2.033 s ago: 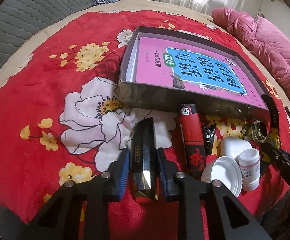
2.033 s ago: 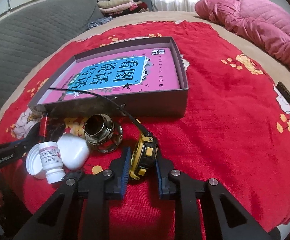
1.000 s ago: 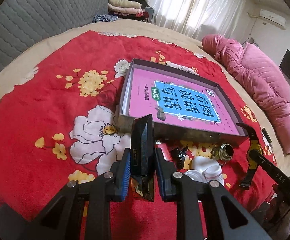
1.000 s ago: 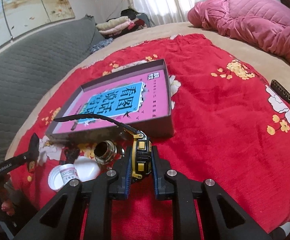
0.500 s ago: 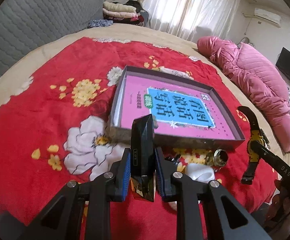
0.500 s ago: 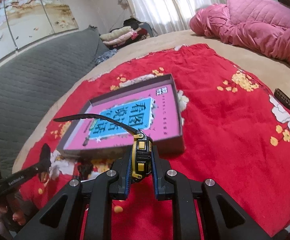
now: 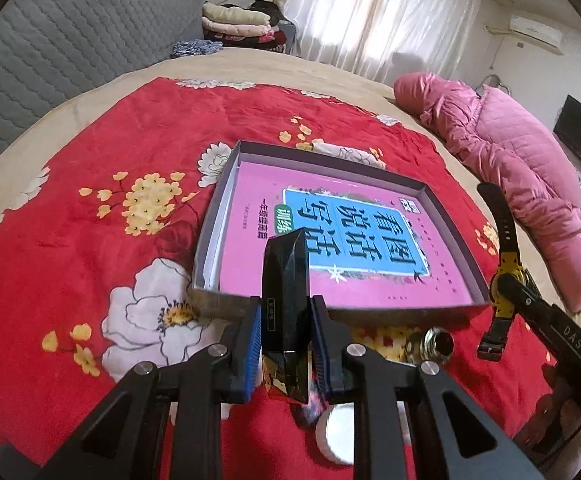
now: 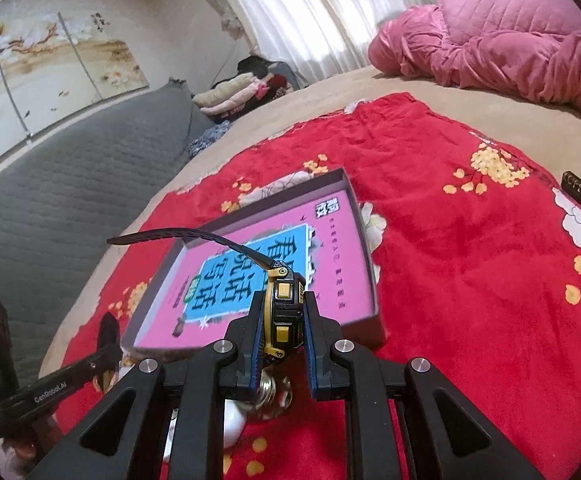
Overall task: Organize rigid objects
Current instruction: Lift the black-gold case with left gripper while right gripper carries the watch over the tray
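Both loads hang above the tray [image 7: 226, 184], which holds only a pink book [image 7: 342, 240]. Left gripper [image 7: 286, 344] clamps a black box [image 7: 286, 292]; right gripper [image 8: 282, 332] pinches the watch [image 8: 283, 308]. Metal fitting [image 7: 430, 346] and white lid [image 7: 336, 436] wait near the tray's front wall.

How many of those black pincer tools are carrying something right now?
2. The left gripper clamps a black faceted box above the red blanket. The right gripper clamps a yellow-and-black watch near the shallow box.
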The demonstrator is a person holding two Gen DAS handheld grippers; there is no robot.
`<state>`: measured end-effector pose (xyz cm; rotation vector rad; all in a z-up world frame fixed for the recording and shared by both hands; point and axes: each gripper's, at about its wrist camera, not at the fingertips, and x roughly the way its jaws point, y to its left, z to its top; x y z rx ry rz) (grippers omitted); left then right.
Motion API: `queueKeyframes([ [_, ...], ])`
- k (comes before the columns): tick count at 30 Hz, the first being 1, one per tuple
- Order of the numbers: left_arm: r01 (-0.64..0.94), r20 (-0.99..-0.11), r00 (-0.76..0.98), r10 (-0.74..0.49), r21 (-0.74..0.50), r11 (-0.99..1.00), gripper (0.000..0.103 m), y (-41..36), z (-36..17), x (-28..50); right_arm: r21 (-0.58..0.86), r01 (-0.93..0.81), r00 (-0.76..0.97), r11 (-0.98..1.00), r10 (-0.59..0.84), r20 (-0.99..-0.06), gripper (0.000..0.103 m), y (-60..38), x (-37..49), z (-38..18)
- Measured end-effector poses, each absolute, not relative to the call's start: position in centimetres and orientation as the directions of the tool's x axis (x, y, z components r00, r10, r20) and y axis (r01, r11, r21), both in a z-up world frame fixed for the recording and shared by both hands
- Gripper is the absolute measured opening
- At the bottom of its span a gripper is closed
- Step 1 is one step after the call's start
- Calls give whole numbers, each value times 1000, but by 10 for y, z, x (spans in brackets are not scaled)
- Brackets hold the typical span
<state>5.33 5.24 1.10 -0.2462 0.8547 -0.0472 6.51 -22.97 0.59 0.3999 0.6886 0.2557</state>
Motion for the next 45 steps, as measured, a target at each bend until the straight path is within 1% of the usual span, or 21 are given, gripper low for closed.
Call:
queueKeyframes([
  [8,-87,-743,658,-121,-235,968,23,54,11,71,447,-92,760,890,353,-546,17,-231,79,-1],
  [15,-77,-754,649,-102,-198,977,23,52,4,92,443,-79,768,893,338,-544,17,-240,80,-3],
  [23,-78,-764,639,-87,-177,981,23,51,-5,113,430,-45,770,902,306,-560,17,-246,82,-7],
  [26,-72,-774,630,-67,-144,987,23,50,-10,120,422,-40,765,906,299,-570,17,-245,83,-11],
  [34,-89,-783,617,-78,-169,982,23,55,-22,127,397,-44,766,917,286,-576,17,-242,84,-11],
  [37,-82,-776,622,-103,-196,977,23,55,-26,127,400,-24,762,916,275,-586,17,-242,86,-12],
  [43,-72,-778,619,-106,-191,979,23,53,-32,126,396,-15,769,918,264,-583,17,-233,95,-10],
  [45,-75,-779,618,-110,-197,977,23,53,-32,126,369,-16,771,929,246,-587,17,-227,99,-8],
])
